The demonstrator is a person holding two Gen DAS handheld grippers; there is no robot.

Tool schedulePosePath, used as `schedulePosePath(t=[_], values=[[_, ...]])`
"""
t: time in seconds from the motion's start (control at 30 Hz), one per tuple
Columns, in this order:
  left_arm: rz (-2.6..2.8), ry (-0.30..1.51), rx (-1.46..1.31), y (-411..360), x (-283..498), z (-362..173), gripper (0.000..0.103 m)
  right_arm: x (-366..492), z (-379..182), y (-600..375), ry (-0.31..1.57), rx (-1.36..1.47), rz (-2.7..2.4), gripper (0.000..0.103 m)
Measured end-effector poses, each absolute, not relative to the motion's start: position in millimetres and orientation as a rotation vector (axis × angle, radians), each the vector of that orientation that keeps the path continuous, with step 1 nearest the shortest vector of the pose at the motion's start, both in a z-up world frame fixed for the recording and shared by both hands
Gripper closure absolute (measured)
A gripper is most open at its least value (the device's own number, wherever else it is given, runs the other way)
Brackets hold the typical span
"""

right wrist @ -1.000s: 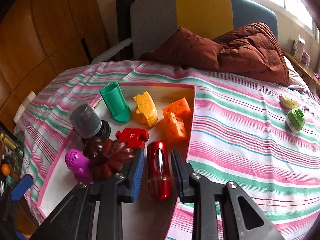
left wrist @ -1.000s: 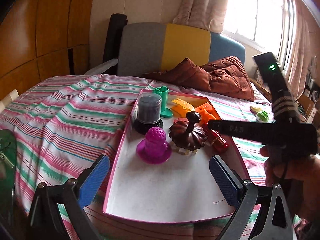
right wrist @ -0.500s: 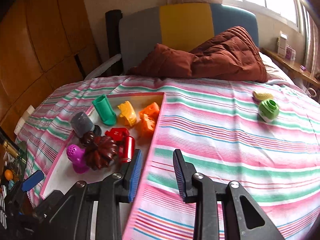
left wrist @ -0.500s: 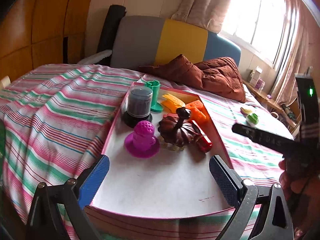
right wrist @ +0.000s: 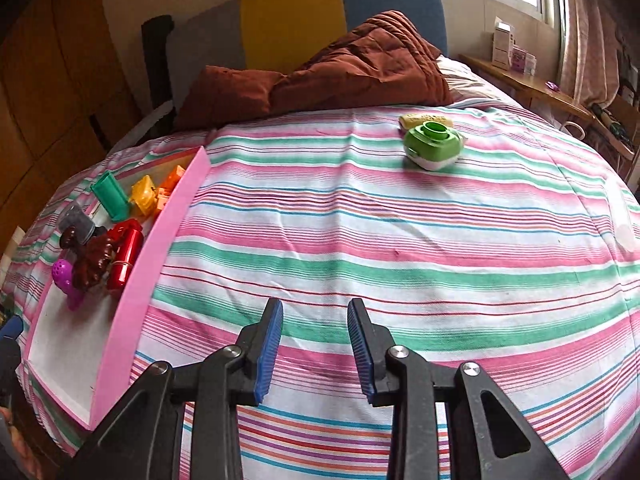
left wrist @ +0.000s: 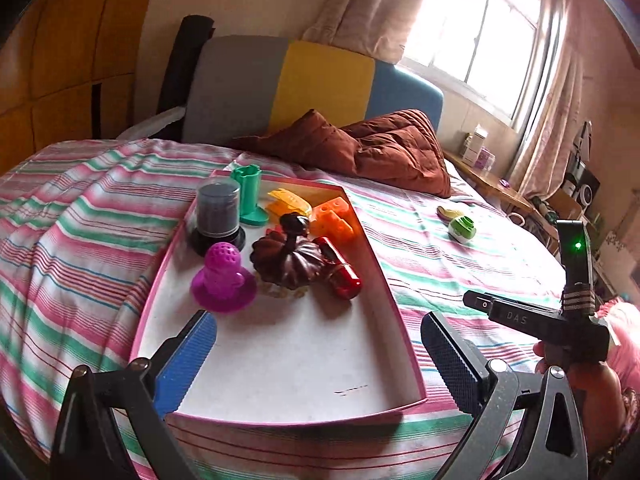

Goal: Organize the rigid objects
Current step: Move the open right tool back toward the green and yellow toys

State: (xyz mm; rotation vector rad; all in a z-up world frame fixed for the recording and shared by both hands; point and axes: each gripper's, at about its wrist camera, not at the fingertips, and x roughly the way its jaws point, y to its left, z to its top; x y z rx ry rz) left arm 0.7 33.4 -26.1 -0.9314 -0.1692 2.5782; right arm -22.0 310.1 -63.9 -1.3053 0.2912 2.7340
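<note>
A pink-rimmed tray (left wrist: 288,352) lies on the striped bed and holds several toys: a red cylinder (left wrist: 340,268), a brown ribbed lid (left wrist: 288,258), a purple knob (left wrist: 222,280), a dark jar (left wrist: 218,212), a green tube (left wrist: 250,196) and orange blocks (left wrist: 334,220). My left gripper (left wrist: 320,360) hangs open over the tray's bare near end. My right gripper (right wrist: 316,344) is open and holds nothing; it is over the bedspread to the right of the tray wall (right wrist: 148,264). A green round toy (right wrist: 432,146) and a yellow piece (right wrist: 424,120) lie far ahead of it.
A brown quilt (right wrist: 360,68) is bunched at the head of the bed, against a grey, yellow and blue headboard (left wrist: 320,80). A wooden shelf with small boxes (right wrist: 516,56) runs under the window on the right. A hand (left wrist: 592,380) grips the right tool.
My right gripper has left the red cylinder in the tray and swung right, out over the bedspread. The left view has shifted slightly, and its gripper still hangs open over the tray.
</note>
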Motion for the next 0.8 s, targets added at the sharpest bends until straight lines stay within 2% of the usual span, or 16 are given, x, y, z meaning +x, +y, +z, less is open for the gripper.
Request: schedulePosePath(t=[0.37, 0.8], values=[[2.521, -0.093, -0.933, 64, 7, -16, 0.000, -13, -67, 347, 0.348, -1.239, 2.645, 0.069], [2.413, 0.017, -0.935, 137, -9, 6, 0.000, -24, -65, 417, 0.131, -1.158, 2.567, 0.067]])
